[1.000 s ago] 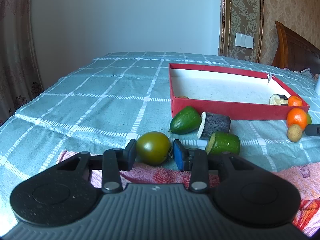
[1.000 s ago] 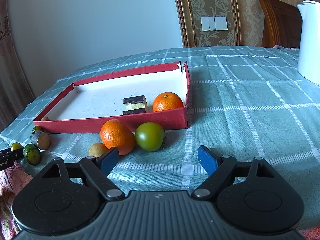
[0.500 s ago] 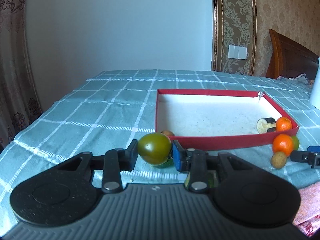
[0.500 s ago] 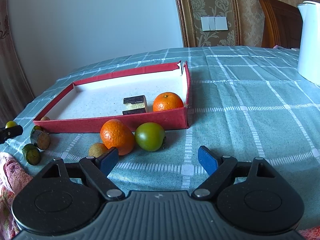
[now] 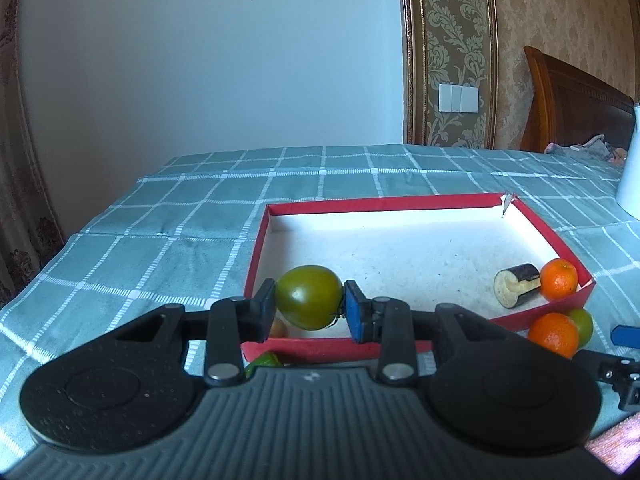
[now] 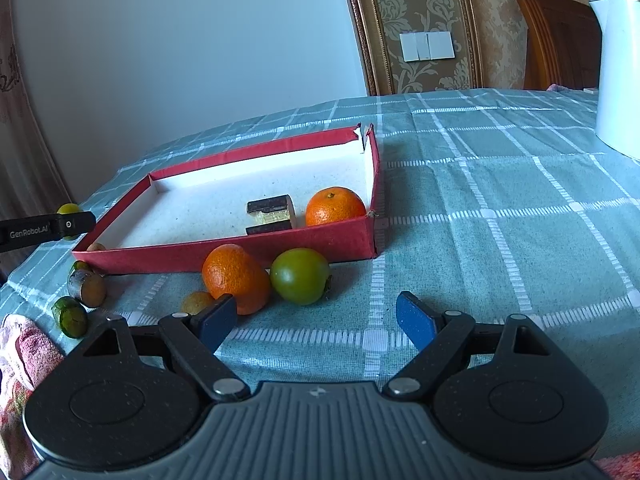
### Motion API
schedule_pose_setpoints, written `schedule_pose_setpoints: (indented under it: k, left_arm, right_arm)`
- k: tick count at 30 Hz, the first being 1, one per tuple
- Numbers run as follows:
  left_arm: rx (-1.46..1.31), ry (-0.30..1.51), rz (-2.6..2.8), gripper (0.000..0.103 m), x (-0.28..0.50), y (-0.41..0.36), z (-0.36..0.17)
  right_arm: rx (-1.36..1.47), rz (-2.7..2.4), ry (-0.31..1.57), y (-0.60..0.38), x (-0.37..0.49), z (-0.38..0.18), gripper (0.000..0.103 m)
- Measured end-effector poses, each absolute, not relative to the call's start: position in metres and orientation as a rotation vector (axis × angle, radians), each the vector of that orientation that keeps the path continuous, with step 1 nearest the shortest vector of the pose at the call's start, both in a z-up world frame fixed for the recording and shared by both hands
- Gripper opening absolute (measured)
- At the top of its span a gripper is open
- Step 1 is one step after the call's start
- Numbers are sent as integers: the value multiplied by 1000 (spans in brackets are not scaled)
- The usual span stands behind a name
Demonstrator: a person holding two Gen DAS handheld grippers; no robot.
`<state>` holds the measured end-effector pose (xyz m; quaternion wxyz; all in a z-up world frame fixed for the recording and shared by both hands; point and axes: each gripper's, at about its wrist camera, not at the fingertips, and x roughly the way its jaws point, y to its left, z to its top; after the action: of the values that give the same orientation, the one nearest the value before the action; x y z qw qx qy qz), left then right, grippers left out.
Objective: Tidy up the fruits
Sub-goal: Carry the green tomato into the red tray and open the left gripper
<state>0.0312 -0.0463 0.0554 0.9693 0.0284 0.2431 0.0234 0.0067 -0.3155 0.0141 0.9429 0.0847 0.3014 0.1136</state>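
Observation:
My left gripper (image 5: 309,307) is shut on a green tomato (image 5: 309,297) and holds it in the air over the near left corner of the red box (image 5: 400,202). Inside the box lie an orange (image 5: 559,279) and a dark eggplant piece (image 5: 517,284). In the right wrist view my right gripper (image 6: 316,318) stands open just above the cloth, nothing between its fingers. Just ahead of it, outside the box wall (image 6: 224,253), lie an orange (image 6: 234,278), a second green tomato (image 6: 300,276) and a small yellowish fruit (image 6: 198,302).
Cut vegetable pieces (image 6: 86,289) and a cucumber end (image 6: 70,317) lie left of the box beside a pink towel (image 6: 22,356). A white kettle (image 6: 618,72) stands at the far right. The left gripper's finger (image 6: 44,229) shows at the left edge. A checked cloth (image 6: 500,216) covers the table.
My left gripper has lifted the green tomato off the towel's edge and carried it forward to the red box's near corner. The right gripper has kept still.

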Motion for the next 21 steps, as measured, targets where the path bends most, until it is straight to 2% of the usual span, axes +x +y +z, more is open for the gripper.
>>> schedule_pose_setpoints:
  k: [17, 18, 19, 21]
  left_arm:
    - [40, 571, 45, 34, 77, -47, 32]
    - [49, 568, 50, 41, 76, -48, 32]
    - [51, 564, 53, 52, 74, -47, 33]
    - [43, 541, 54, 56, 66, -44, 37]
  right_arm:
    - [223, 252, 605, -321, 6, 14, 89]
    - [224, 253, 605, -321, 6, 14, 89]
    - [225, 253, 605, -321, 6, 14, 89]
    - [226, 253, 605, -321, 7, 14, 89]
